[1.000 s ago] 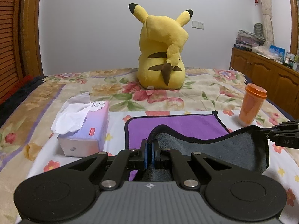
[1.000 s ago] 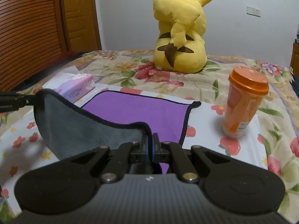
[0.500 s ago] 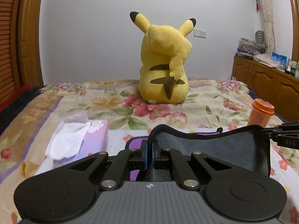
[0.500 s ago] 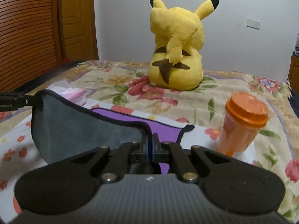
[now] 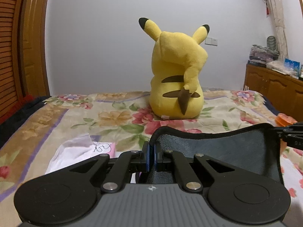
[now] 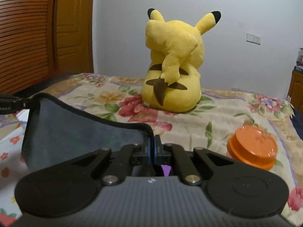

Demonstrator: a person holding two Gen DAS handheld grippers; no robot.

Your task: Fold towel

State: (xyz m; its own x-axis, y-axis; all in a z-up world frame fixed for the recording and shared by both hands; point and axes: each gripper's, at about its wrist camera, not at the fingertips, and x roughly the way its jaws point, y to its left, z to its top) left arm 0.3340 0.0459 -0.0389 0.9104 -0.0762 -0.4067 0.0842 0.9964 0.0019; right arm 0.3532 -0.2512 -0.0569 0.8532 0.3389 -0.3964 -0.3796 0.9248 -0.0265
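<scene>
Grey on its near face and purple on the other, the towel [image 5: 217,149] hangs lifted above the bed [image 5: 62,119], stretched between the two tools with its black-bound top edge sagging in a shallow curve. The left hand-held gripper [image 5: 151,154] has its blue-padded fingers [image 5: 145,156] pressed together on one upper corner of the towel; the black edge runs straight into the pinch. The right hand-held gripper [image 6: 153,150] is likewise clamped on the opposite upper corner, and a sliver of purple shows just beneath it in the right wrist view. Each tool's tip appears at the far edge of the other's view, holding its end of the cloth.

Beyond the towel, a yellow Pikachu plush [image 5: 177,73] sits on the floral bedspread with its back to the cameras. An orange lidded cup [image 6: 252,148] stands on the bed to the right of the right tool, near the towel but apart from it. A tissue box [image 5: 79,151] with a white tissue sticking up lies on the left side. A wooden cabinet [image 5: 276,89] stands along the right wall.
</scene>
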